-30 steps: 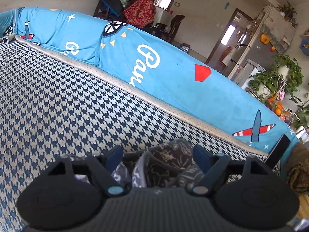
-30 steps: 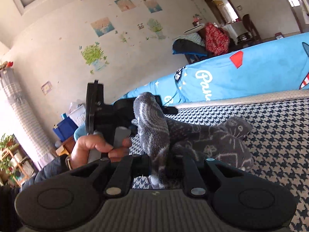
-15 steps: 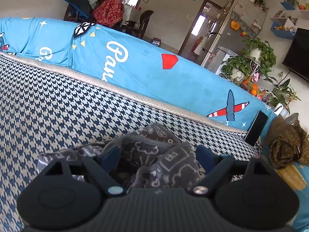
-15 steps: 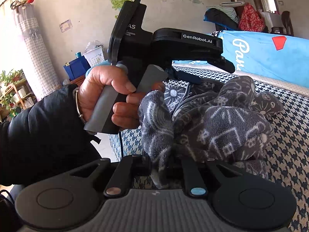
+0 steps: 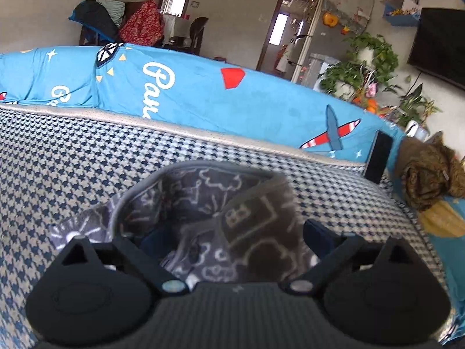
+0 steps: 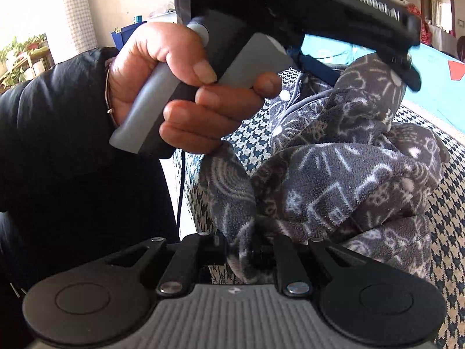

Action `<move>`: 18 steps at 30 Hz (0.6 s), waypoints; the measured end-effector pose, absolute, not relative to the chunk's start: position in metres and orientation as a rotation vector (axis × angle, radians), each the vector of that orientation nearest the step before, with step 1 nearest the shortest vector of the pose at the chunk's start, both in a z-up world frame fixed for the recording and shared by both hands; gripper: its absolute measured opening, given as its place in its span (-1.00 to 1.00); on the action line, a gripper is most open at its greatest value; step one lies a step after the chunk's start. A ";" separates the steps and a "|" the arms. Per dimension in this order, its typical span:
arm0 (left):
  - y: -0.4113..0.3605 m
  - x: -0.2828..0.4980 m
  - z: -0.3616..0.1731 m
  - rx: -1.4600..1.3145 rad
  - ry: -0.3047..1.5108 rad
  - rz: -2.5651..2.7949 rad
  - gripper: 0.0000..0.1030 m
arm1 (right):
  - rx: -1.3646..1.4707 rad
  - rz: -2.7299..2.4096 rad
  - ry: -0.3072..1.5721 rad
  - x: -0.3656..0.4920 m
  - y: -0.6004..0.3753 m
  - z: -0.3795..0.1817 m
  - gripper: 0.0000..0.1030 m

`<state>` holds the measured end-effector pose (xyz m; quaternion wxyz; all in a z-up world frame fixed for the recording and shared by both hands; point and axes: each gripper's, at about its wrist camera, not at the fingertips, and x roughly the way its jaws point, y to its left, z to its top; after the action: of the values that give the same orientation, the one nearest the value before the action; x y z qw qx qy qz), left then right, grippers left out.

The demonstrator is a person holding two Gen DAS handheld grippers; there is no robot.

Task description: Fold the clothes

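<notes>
A houndstooth-covered surface (image 5: 87, 157) is seen across both views, edged at its far side by a pale piping and backed by a blue printed blanket (image 5: 203, 93). On this surface, toward its near edge, a grey fleece garment (image 6: 348, 168) with a white line pattern lies bunched and partly lifted. The left gripper (image 5: 232, 237) is seen with its jaws spread wide, the garment's open rim (image 5: 209, 186) lying between the fingers, and no clamping is shown. The right gripper (image 6: 241, 250) is closed on a fold of the same garment. In the right wrist view, a hand (image 6: 174, 87) is wrapped around the left gripper's grey handle.
</notes>
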<state>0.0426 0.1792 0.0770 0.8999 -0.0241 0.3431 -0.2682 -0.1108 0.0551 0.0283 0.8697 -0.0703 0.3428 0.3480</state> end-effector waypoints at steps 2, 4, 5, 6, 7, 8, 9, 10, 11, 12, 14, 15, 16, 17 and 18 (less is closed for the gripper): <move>0.185 0.045 0.070 -0.051 0.730 -0.519 0.74 | -0.138 0.726 0.700 -0.114 0.047 0.033 -0.72; 0.195 0.046 0.068 -0.073 0.730 -0.486 0.74 | -0.128 0.724 0.683 -0.117 0.040 0.037 -0.72; 0.202 0.047 0.068 -0.089 0.732 -0.468 0.71 | -0.124 0.723 0.675 -0.118 0.036 0.040 -0.72; 0.207 0.048 0.067 -0.106 0.737 -0.458 0.69 | -0.119 0.722 0.666 -0.120 0.032 0.042 -0.71; 0.212 0.048 0.066 -0.127 0.742 -0.452 0.67 | -0.114 0.721 0.658 -0.121 0.028 0.044 -0.71; 0.217 0.048 0.065 -0.146 0.746 -0.447 0.67 | -0.109 0.720 0.649 -0.123 0.024 0.046 -0.69; 0.220 0.046 0.064 -0.157 0.747 -0.442 0.67 | -0.105 0.720 0.641 -0.125 0.020 0.049 -0.68; 0.222 0.044 0.063 -0.159 0.747 -0.434 0.67 | -0.097 0.727 0.636 -0.128 0.018 0.051 -0.67; 0.225 0.042 0.062 -0.162 0.748 -0.426 0.67 | -0.089 0.735 0.630 -0.131 0.015 0.054 -0.65; 0.227 0.040 0.061 -0.165 0.748 -0.417 0.67 | -0.085 0.744 0.623 -0.135 0.013 0.057 -0.63; 0.234 0.037 0.059 -0.180 0.748 -0.400 0.67 | -0.089 0.746 0.608 -0.142 0.013 0.064 -0.61; 0.238 0.035 0.059 -0.192 0.750 -0.393 0.67 | -0.090 0.748 0.604 -0.146 0.016 0.070 -0.59; 0.242 0.034 0.058 -0.200 0.752 -0.387 0.67 | -0.094 0.749 0.601 -0.148 0.017 0.072 -0.59; 0.246 0.033 0.057 -0.209 0.755 -0.381 0.67 | -0.099 0.749 0.598 -0.150 0.019 0.074 -0.57; 0.249 0.032 0.057 -0.218 0.761 -0.373 0.67 | -0.110 0.738 0.595 -0.154 0.019 0.074 -0.51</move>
<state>0.0320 0.2494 0.0566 0.9058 -0.1057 0.3685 -0.1806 -0.1536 0.0191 0.0742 0.8883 -0.0531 0.2864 0.3550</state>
